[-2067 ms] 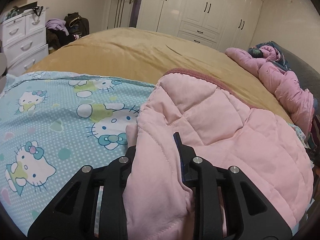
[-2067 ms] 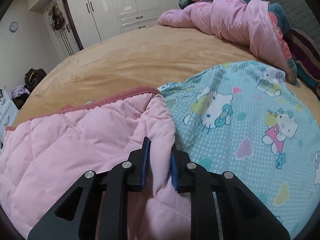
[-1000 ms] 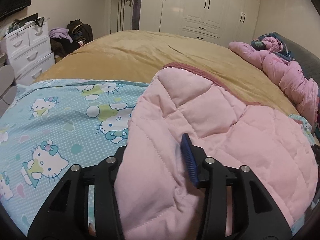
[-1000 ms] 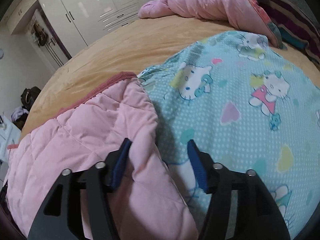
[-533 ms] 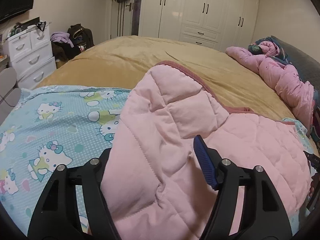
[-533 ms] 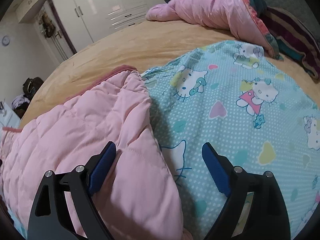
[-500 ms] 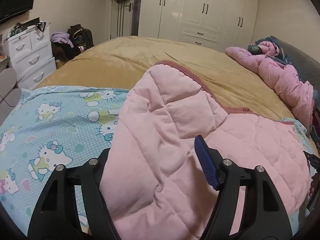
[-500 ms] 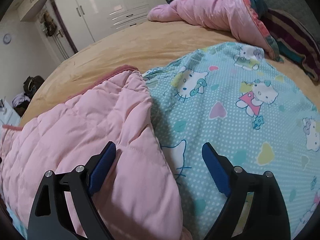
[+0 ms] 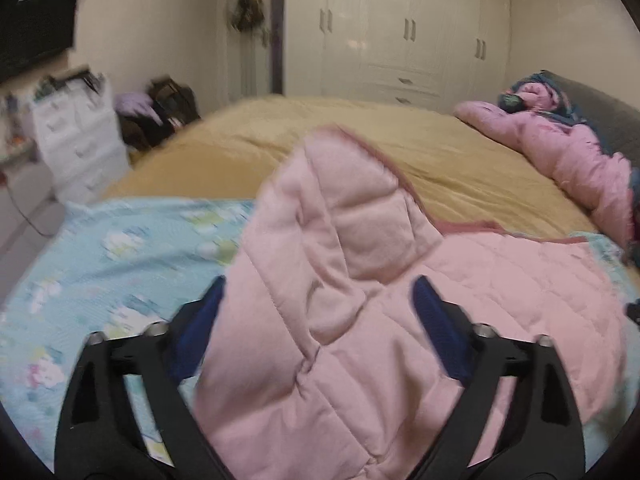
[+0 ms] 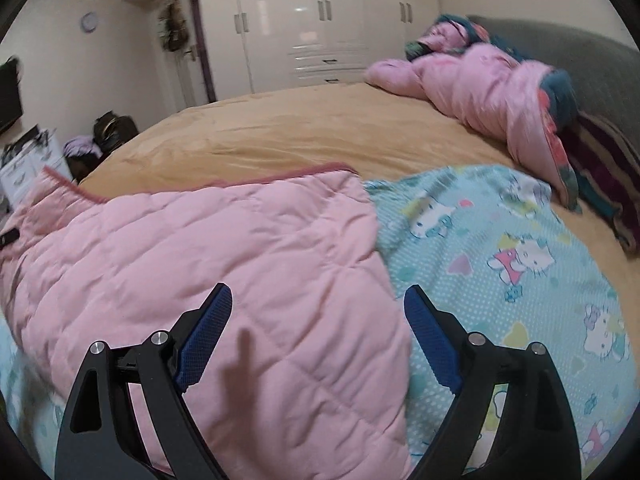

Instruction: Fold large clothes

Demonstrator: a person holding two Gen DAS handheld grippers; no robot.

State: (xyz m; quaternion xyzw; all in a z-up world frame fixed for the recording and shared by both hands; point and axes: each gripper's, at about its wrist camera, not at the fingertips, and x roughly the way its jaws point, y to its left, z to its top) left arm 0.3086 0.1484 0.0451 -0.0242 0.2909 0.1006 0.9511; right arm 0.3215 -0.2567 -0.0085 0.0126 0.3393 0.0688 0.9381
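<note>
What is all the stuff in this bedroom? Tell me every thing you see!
quilted blanket: one, pink, folded over on the near part of the bed
cartoon-cat sheet: one, light blue, spread under the pink blanket
bed cover: one, tan, over the whole bed
bundled clothes: one pile, pink with teal, far right by the headboard
wardrobe: one, white, back wall
drawer unit: one, white, left of the bed
wall clock: one, pale, high on the wall
left gripper: fingers open, black with blue pads
right gripper: fingers open, same colours

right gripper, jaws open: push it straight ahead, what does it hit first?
Most likely the pink quilted garment, which lies directly ahead of the right gripper between its open fingers. Depth is unclear.
</note>
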